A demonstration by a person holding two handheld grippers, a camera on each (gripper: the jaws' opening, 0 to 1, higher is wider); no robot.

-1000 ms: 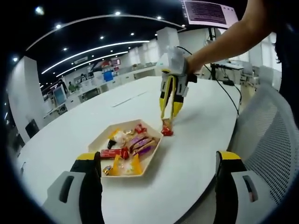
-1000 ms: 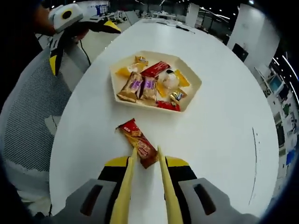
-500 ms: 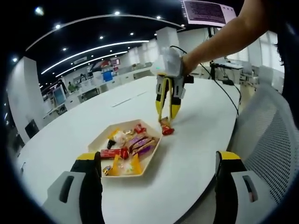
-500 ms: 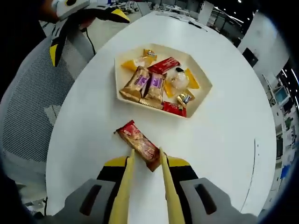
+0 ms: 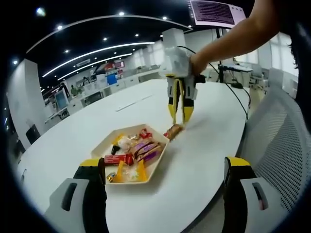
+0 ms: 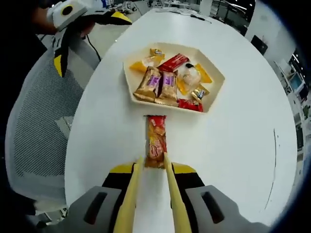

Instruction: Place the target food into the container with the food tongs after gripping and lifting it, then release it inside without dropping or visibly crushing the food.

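Note:
A red and orange snack packet [image 6: 156, 141] sits pinched at its near end between the tips of the yellow food tongs [image 6: 148, 194]. Its far end reaches the near rim of the cream hexagonal tray [image 6: 214, 65], which holds several wrapped snacks. My right gripper [image 6: 152, 170] is shut on the tongs. In the left gripper view the right gripper [image 5: 181, 90] points the tongs [image 5: 178, 104] down, with the packet [image 5: 174, 131] tilted at their tips beside the tray [image 5: 155, 162]. My left gripper [image 5: 164, 162] stands wide open over the table's near edge, holding nothing.
A grey mesh chair [image 5: 279, 131] stands at the white table's [image 5: 204, 160] curved edge and appears again as the chair [image 6: 34, 121] in the right gripper view. A person's bare arm [image 5: 233, 39] reaches in from above. My left gripper [image 6: 82, 14] hovers over the chair.
The tongs have carried the packet from the open table to the tray's rim. The packet has swung round so that it points at the tray. My left gripper has stayed open and still.

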